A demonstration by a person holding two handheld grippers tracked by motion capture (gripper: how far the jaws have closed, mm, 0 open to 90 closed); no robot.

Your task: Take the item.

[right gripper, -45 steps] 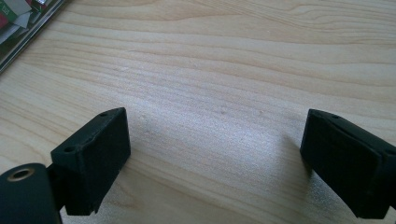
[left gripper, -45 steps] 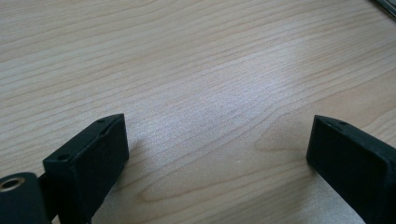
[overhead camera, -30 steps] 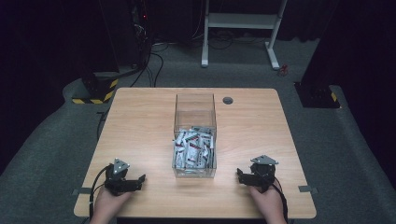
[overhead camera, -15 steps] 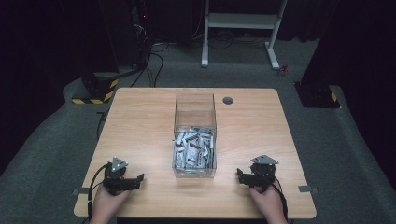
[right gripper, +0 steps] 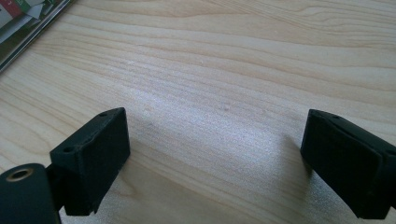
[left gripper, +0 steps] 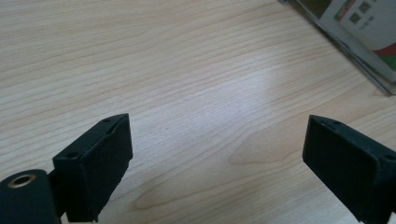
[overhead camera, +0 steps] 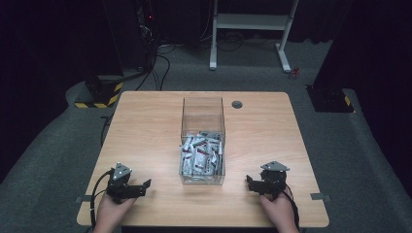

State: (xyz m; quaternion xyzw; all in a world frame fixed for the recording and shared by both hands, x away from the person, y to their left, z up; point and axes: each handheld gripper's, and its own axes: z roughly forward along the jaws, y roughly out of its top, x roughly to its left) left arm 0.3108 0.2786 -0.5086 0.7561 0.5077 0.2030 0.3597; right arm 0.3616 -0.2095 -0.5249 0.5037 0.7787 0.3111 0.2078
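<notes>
Nothing of note has shifted since the earlier high views: both tools rest at the near edge of the light wooden counter (overhead camera: 145, 126) as before, and the clear rectangular plastic bin (overhead camera: 203, 141) stands unmoved.

Nearest the person, the left black two-jaw tool (overhead camera: 144, 185) lies on the counter under the left hand (overhead camera: 111, 213), pointing right toward the bin. The left gripper view (left gripper: 215, 163) shows its jaws spread wide with bare wood between them and the bin's lower corner at the upper right. The right black two-jaw tool (overhead camera: 248, 182), under the right hand (overhead camera: 277, 209), mirrors it and points left toward the bin. Its own view (right gripper: 215, 163) shows the jaws likewise spread wide and empty, with the bin's base at the upper left.

Between the tools and a little farther out, the bin's near wall stands just beyond their line. Its long axis runs away from the person, down the counter's middle. The white and red sachets (overhead camera: 201, 155) are heaped in the near half; the far half looks empty.

Both tools lie about equally far from the bin, one each side. A pick must go up over the rim and down from above, as the walls block a side approach.
</notes>
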